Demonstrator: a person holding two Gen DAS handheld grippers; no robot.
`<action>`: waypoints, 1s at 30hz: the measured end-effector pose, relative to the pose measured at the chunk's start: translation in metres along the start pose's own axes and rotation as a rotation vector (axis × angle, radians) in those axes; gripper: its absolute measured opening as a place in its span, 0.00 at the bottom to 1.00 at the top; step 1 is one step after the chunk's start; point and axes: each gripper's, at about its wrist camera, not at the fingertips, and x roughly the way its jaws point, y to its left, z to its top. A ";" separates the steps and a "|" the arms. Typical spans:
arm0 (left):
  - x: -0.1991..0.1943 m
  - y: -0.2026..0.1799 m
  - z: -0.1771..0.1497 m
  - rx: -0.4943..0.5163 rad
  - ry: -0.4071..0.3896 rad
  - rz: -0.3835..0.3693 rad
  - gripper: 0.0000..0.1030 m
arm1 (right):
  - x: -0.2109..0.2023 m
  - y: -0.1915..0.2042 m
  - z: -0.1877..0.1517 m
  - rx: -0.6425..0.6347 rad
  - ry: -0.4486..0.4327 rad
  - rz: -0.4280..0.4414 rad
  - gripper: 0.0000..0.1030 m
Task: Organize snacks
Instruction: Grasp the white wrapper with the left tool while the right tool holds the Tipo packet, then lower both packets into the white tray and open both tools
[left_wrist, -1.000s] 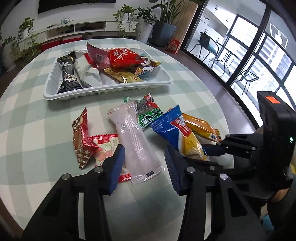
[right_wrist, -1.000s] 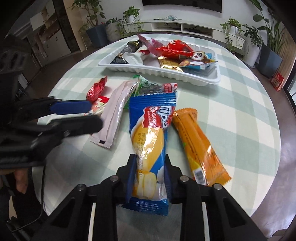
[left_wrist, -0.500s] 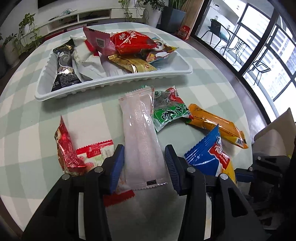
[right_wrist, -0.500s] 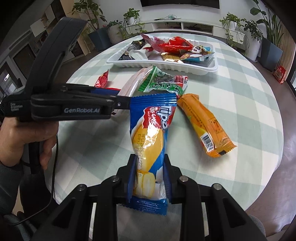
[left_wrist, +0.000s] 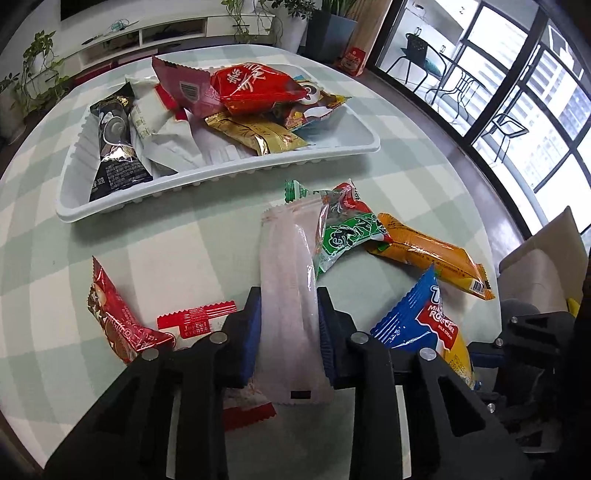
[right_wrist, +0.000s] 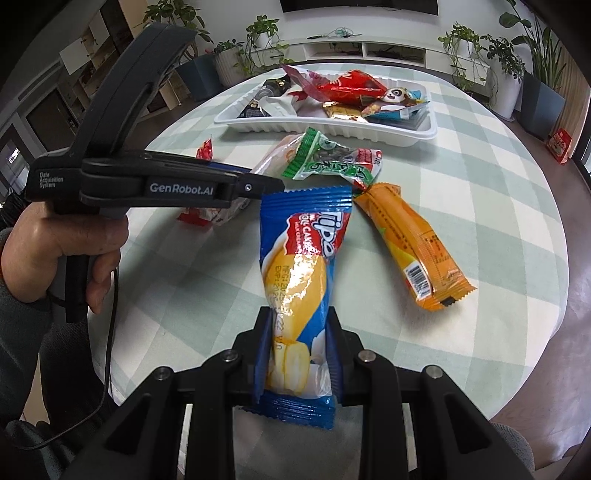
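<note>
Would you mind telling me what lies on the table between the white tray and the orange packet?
The green packet lies between the white tray and the orange packet, overlapping the orange one's near end; the right wrist view shows it.

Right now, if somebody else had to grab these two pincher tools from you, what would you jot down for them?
Left gripper: jaws closing on the pale pink packet, pads touching both sides.
Right gripper: shut on the blue roll cake packet.
White tray: already holds several snacks.
Left on the table: orange packet, green packet, two red packets by the left gripper.
Next: probably carry both held packets to the tray.
</note>
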 end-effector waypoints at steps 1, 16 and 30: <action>-0.002 -0.001 -0.002 0.011 -0.003 0.003 0.20 | -0.001 0.000 -0.001 0.001 0.000 0.001 0.28; -0.041 0.001 -0.030 0.013 -0.072 -0.022 0.15 | -0.014 0.004 -0.001 0.020 -0.042 0.019 0.28; -0.073 0.006 -0.047 -0.038 -0.145 -0.094 0.15 | -0.034 0.002 0.002 0.075 -0.098 0.075 0.28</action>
